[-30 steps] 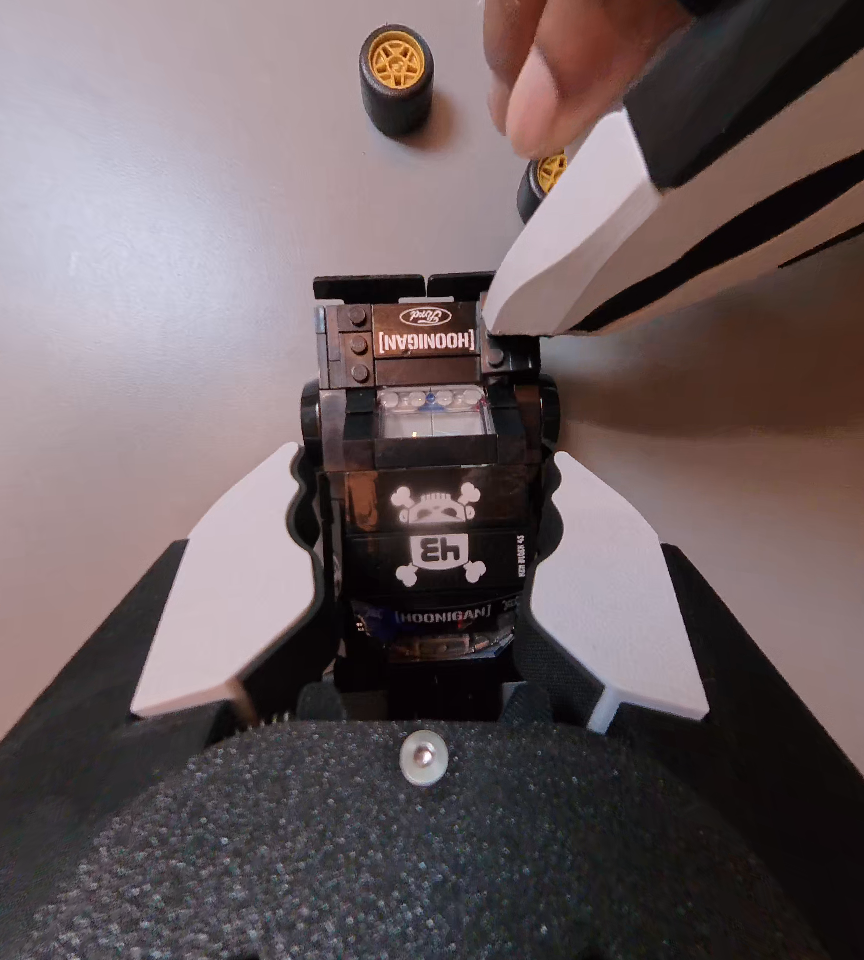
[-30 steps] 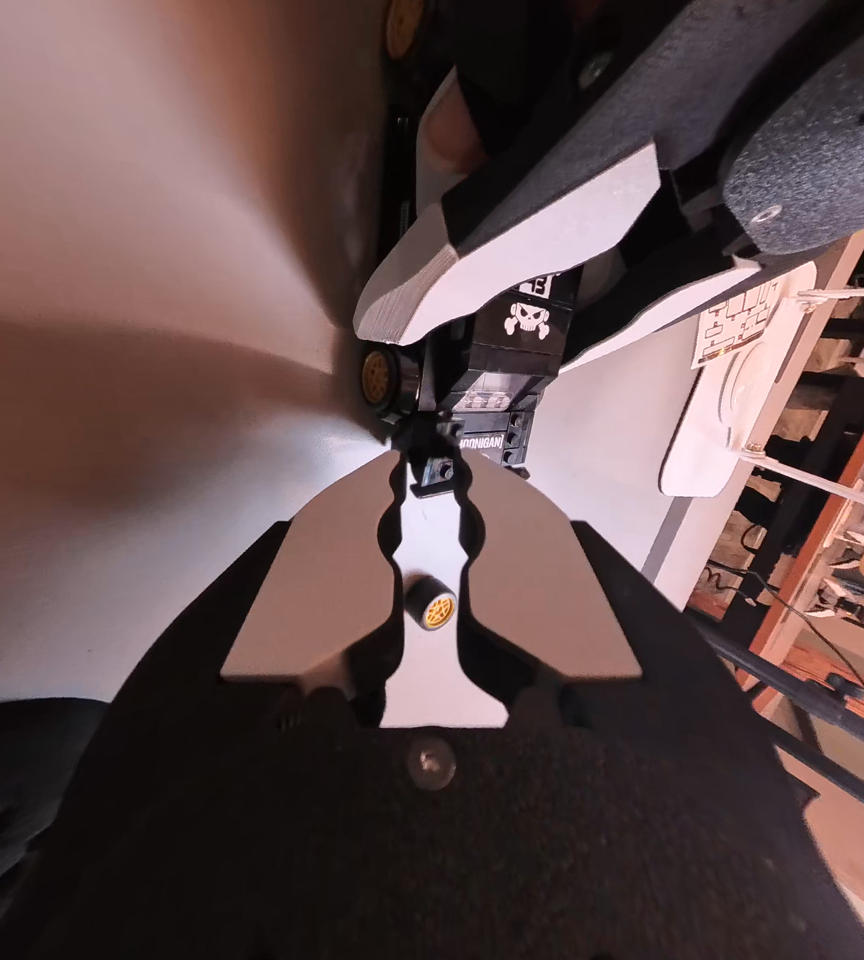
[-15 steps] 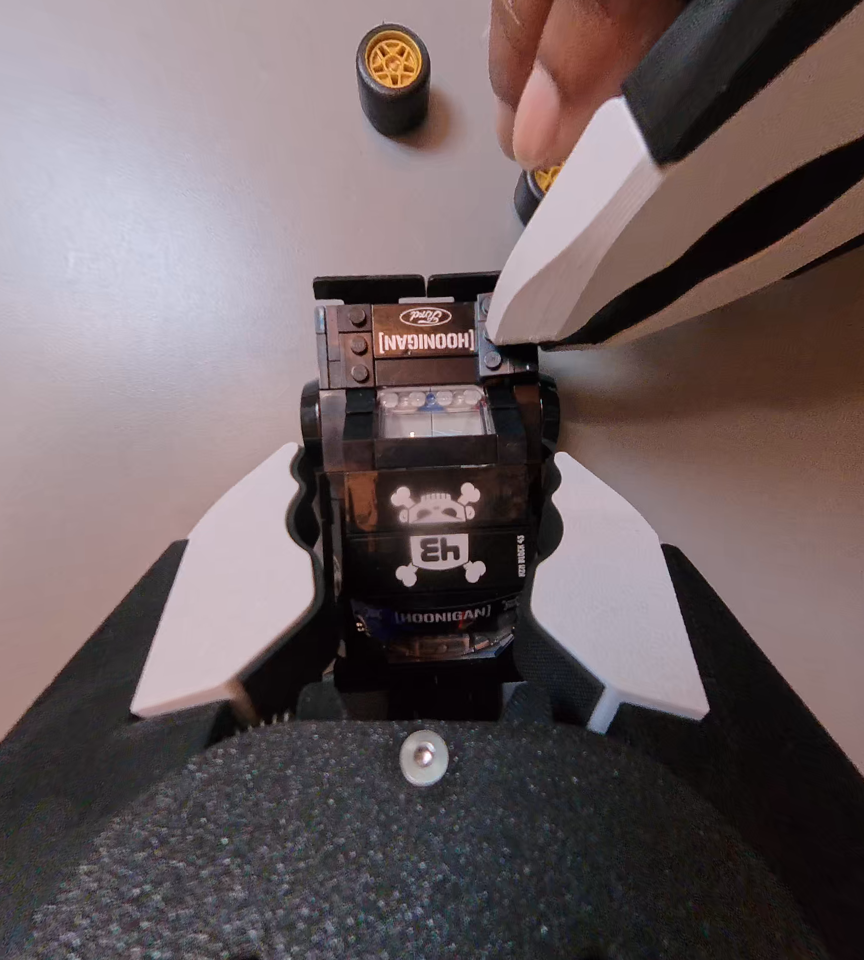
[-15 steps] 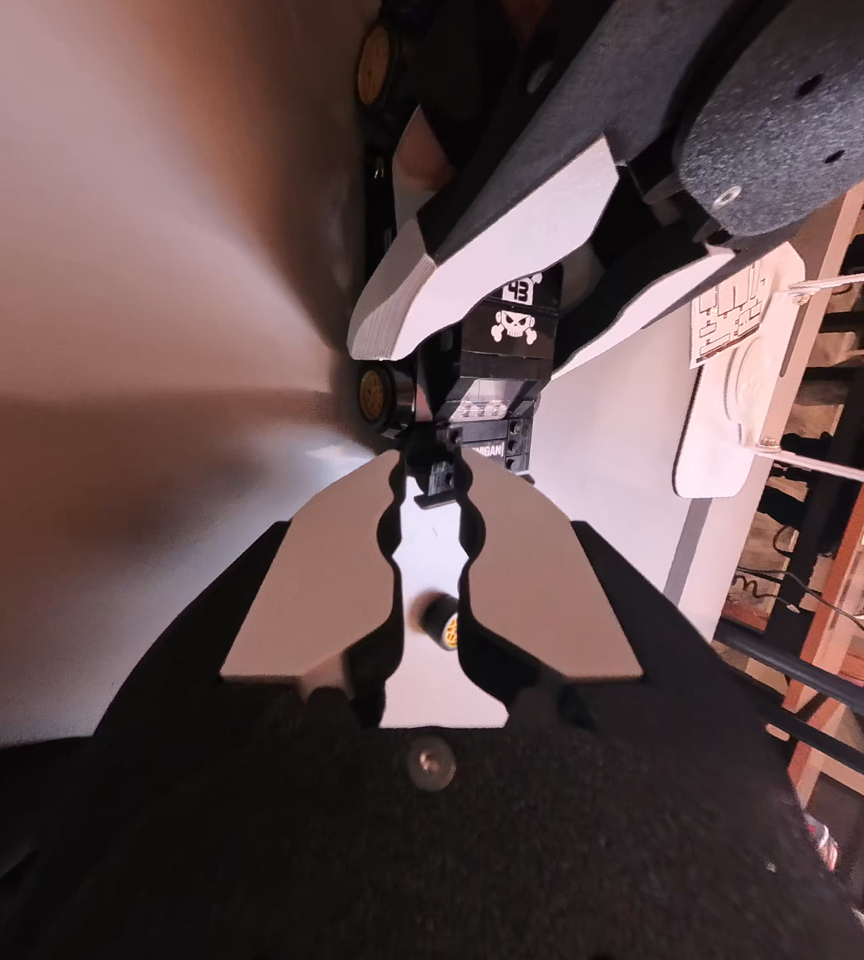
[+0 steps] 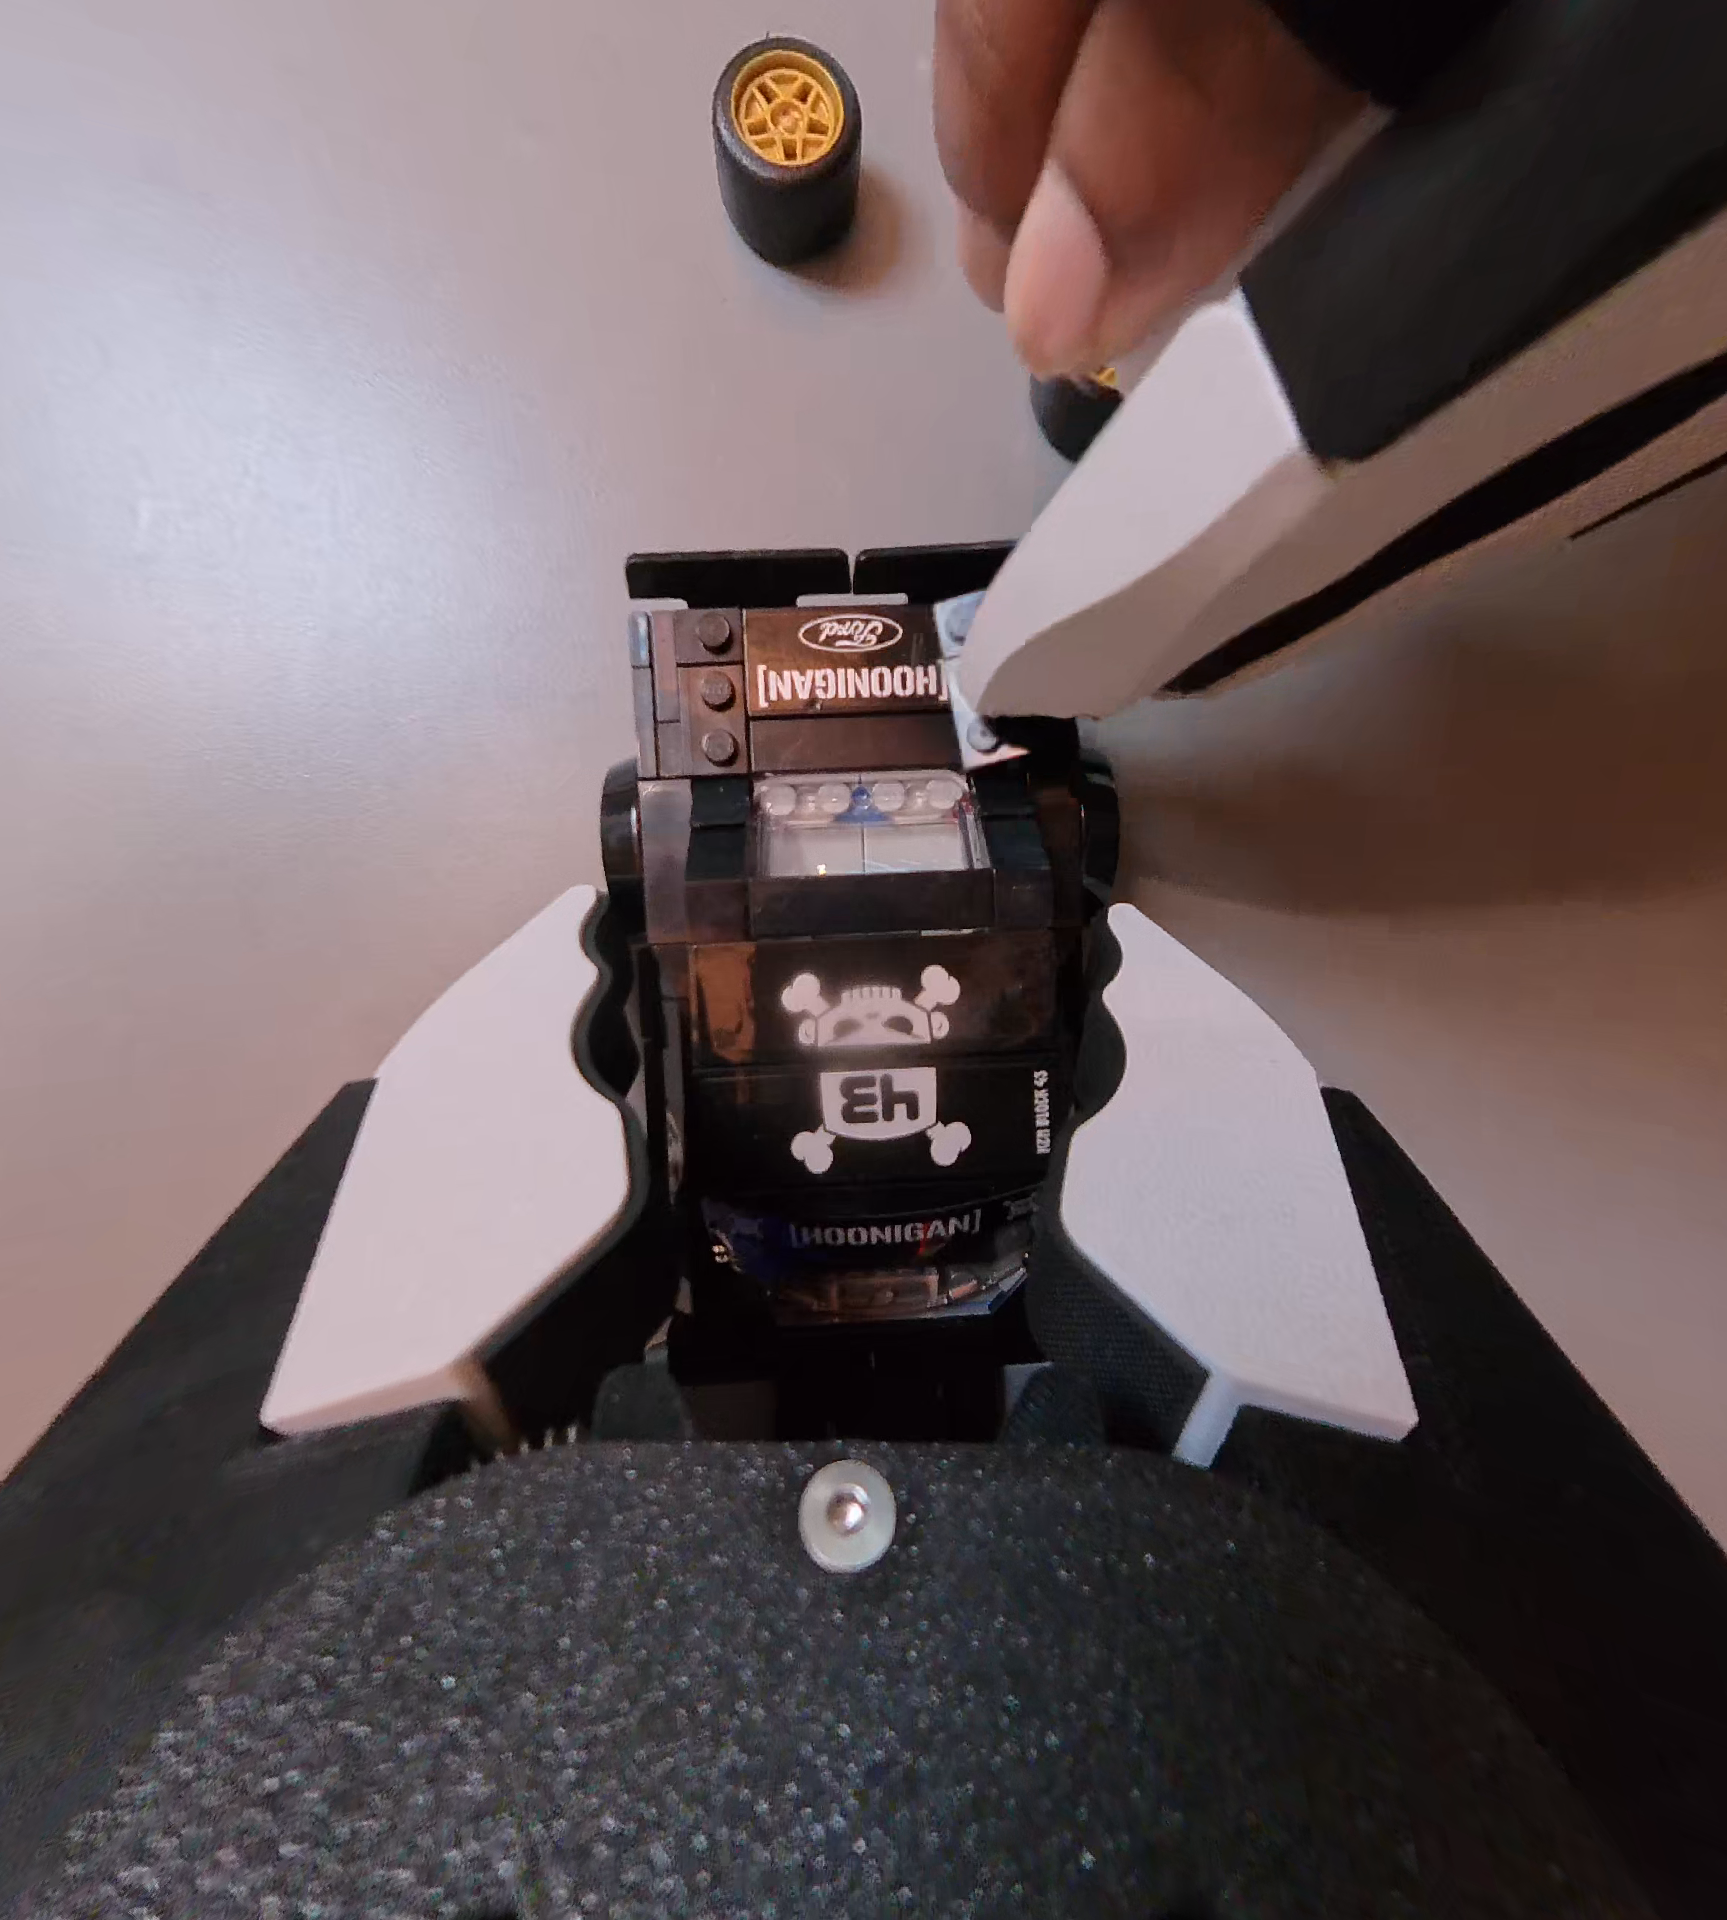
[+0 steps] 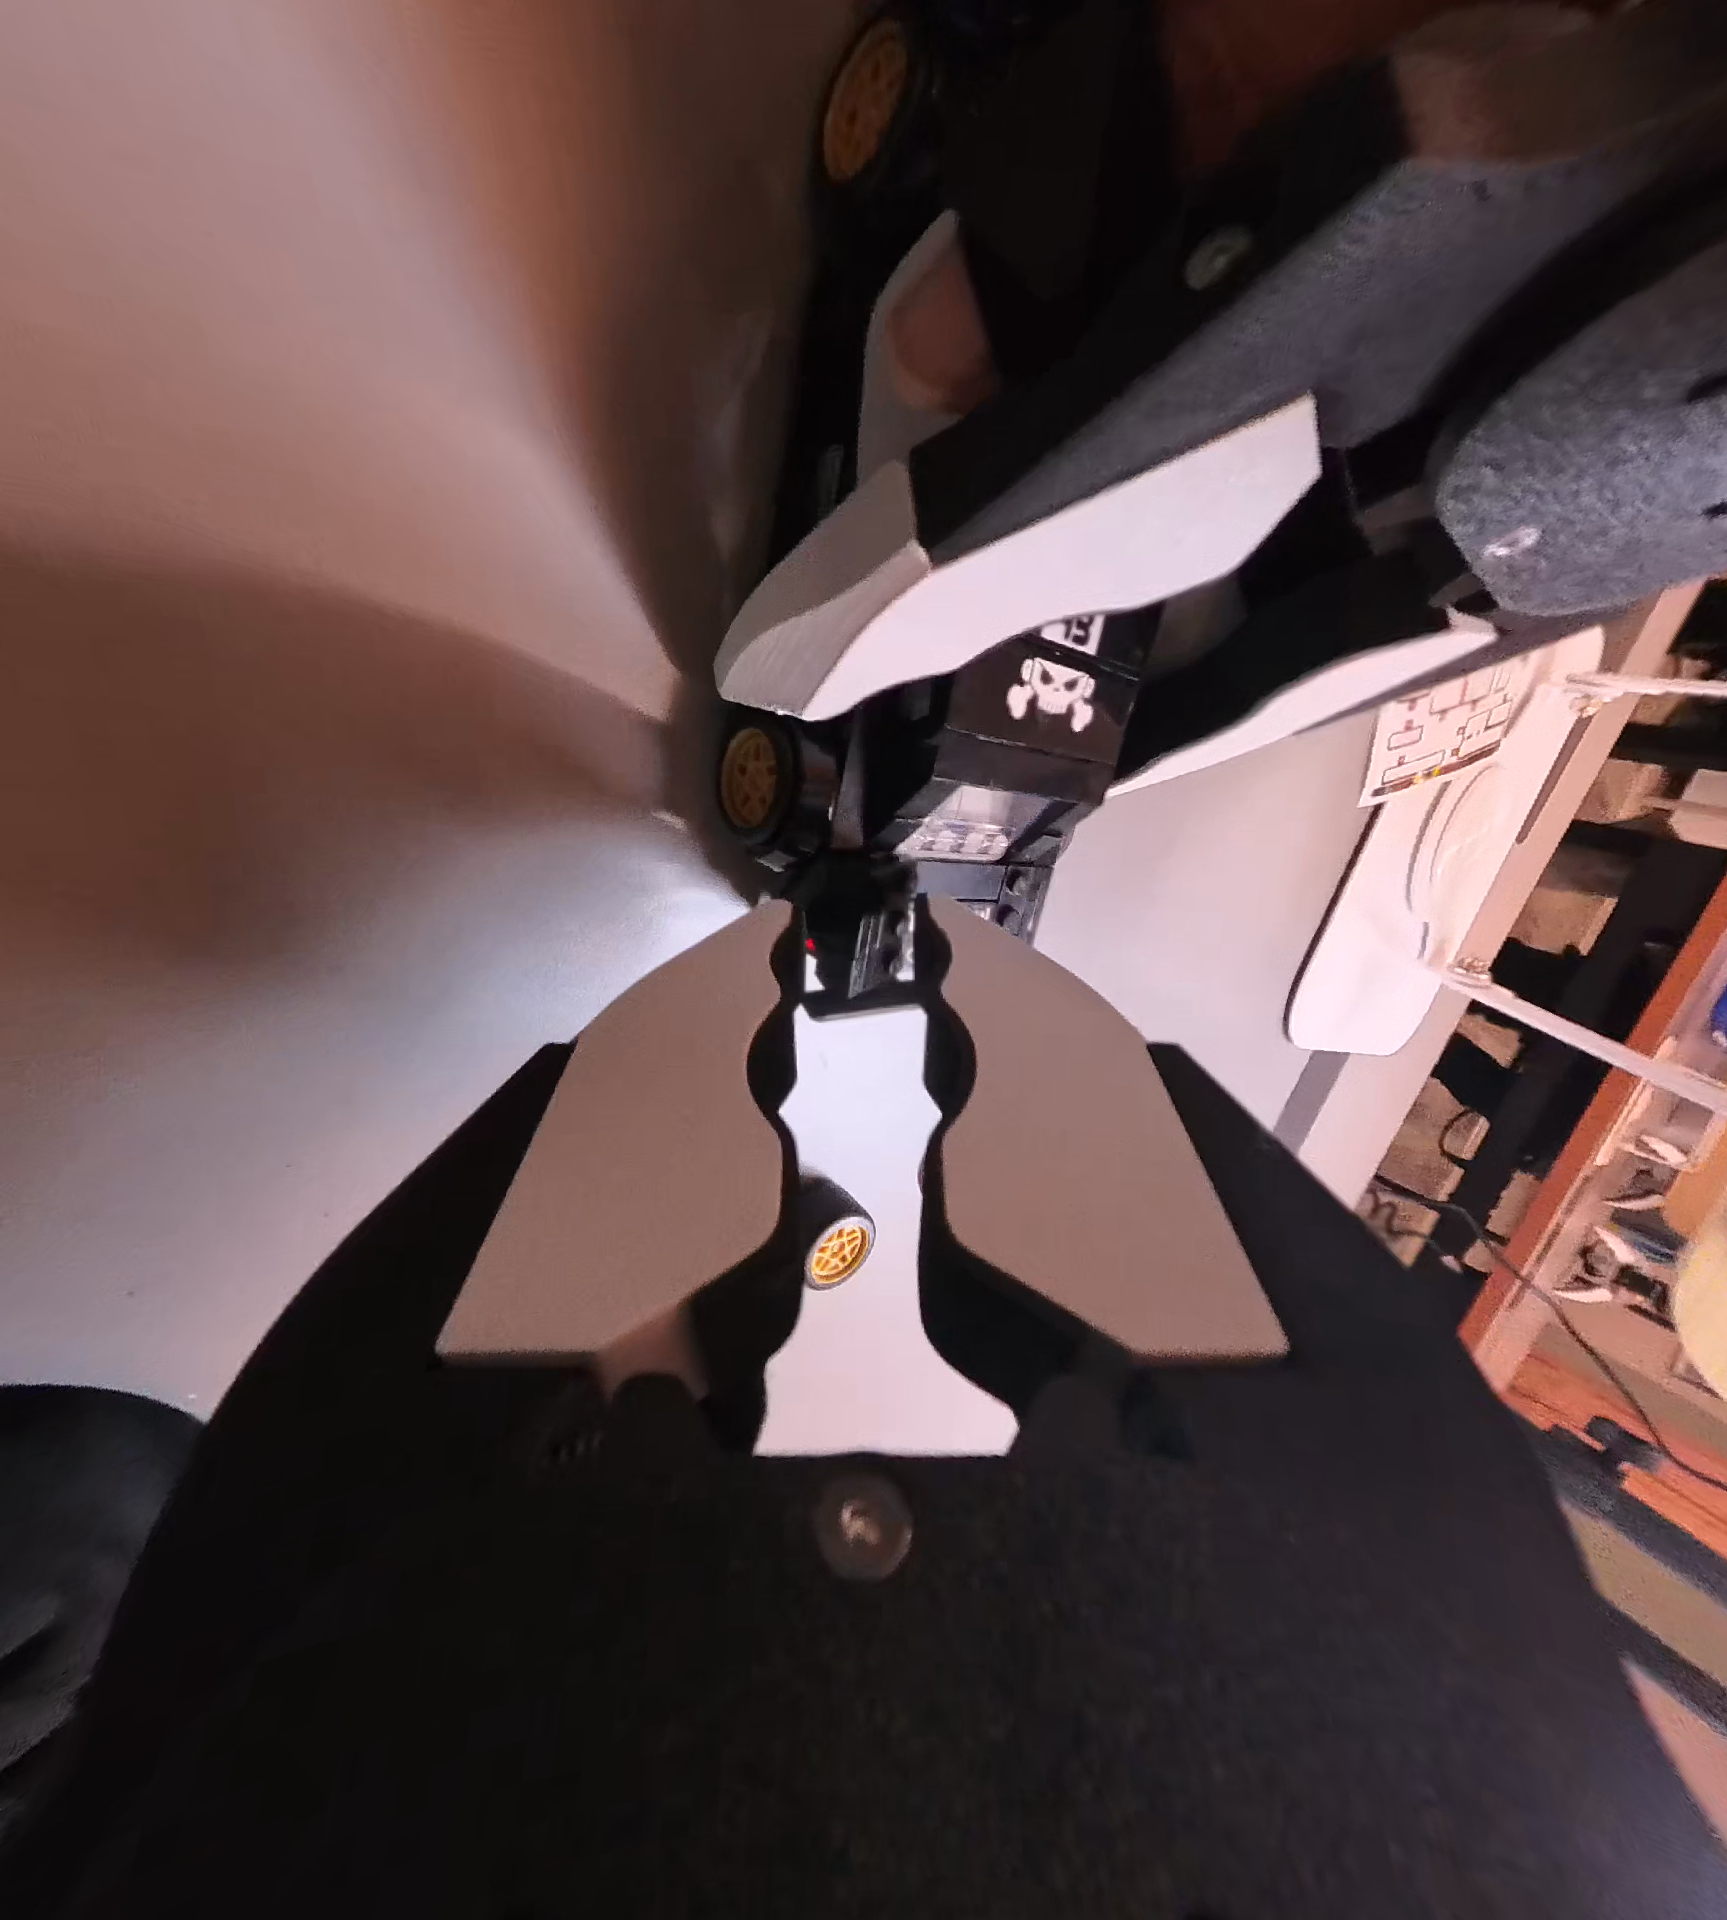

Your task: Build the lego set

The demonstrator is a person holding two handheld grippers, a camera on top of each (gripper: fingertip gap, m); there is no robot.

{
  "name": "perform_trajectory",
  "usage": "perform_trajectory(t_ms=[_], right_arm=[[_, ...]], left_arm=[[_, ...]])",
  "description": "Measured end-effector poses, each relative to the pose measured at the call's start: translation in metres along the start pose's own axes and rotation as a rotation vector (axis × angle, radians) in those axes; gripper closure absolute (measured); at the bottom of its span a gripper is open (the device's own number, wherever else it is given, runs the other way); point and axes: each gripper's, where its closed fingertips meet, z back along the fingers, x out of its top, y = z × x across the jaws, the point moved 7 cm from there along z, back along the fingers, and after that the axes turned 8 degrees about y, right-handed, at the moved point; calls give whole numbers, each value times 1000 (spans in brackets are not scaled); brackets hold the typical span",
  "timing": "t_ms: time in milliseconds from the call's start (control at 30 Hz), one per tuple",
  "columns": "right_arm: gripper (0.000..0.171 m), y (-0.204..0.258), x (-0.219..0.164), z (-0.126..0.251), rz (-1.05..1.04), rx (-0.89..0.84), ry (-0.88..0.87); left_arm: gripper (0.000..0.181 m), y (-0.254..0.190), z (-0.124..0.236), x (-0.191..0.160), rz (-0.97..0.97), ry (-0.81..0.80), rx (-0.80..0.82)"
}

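Observation:
My left gripper [image 5: 854, 909] is shut on the sides of a black lego car [image 5: 869, 1049] with white skull stickers, which sits on the grey table. My right gripper [image 5: 989, 681] comes in from the upper right. It is shut on a small black studded piece [image 6: 864, 951] held against the car's far right corner. In the right wrist view the car [image 6: 1004, 748] lies beyond my right gripper [image 6: 864, 925], with one gold-hubbed wheel [image 6: 755, 774] on its side. The left gripper's white fingers [image 6: 994, 582] clamp the car.
A loose black wheel with a gold hub [image 5: 786, 156] stands on the table beyond the car. A second wheel [image 5: 1072, 416] is partly hidden behind my right gripper. A hand [image 5: 1067, 208] shows at the top. A white stand with a paper [image 6: 1410, 831] sits near the table's edge. The grippers' ends are close to 5 cm from one another.
My right gripper has tilted and pressed its small piece closer against the car's far right corner. The left gripper and the car have stayed still.

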Motion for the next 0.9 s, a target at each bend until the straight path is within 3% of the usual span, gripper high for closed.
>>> perform_trajectory(t_ms=[200, 567, 900], right_arm=[[150, 3, -1, -4, -101, 3, -41], [152, 2, 3, -3, 60, 4, 21], [143, 2, -10, 2, -236, 0, -88]], left_arm=[[97, 0, 0, 0, -1, -3, -3], [97, 1, 1, -1, -10, -14, -23], [97, 2, 1, -1, -17, -12, -26]])
